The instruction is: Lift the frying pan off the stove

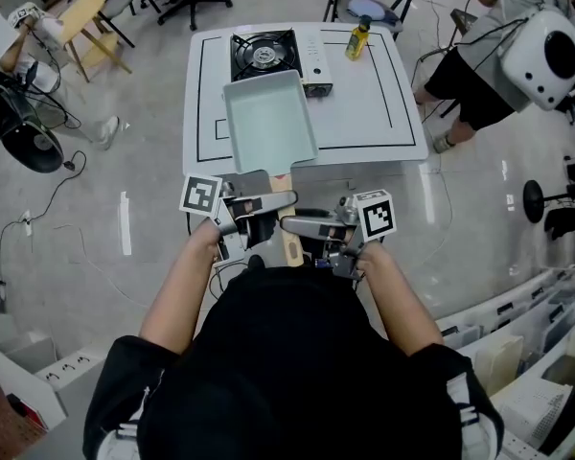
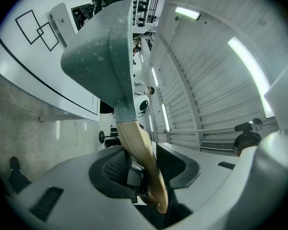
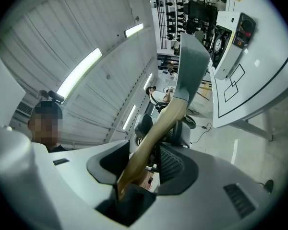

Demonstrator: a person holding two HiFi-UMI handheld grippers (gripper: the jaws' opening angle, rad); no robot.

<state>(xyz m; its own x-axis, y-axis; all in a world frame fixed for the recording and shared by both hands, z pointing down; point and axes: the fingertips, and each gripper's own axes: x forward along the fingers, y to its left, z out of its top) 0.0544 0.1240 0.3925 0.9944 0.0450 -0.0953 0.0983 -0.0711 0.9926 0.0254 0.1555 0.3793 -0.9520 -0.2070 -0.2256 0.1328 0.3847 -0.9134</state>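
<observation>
Over the near half of the desk (image 1: pixel 388 113), the frying pan (image 1: pixel 268 123) hangs clear of the stove (image 1: pixel 264 54), which sits at the far left corner. The pan's far lip is just at the burner's near side. Its wooden handle (image 1: pixel 281 182) runs out past the desk's near edge toward the person. Both grippers are on that handle, probably because the pan's weight sits far out and one pinch would let it droop or twist. The left gripper (image 2: pixel 144 169) is pinched narrow on the handle, pads pressing both sides. The right gripper (image 3: pixel 151 164) also has the handle between its jaws, set a bit wider. Its ribbed pad looks to touch the wood, so I read it as a lighter clamp. A yellow bottle (image 1: pixel 357 38) stands at the far right corner, well apart.
</observation>
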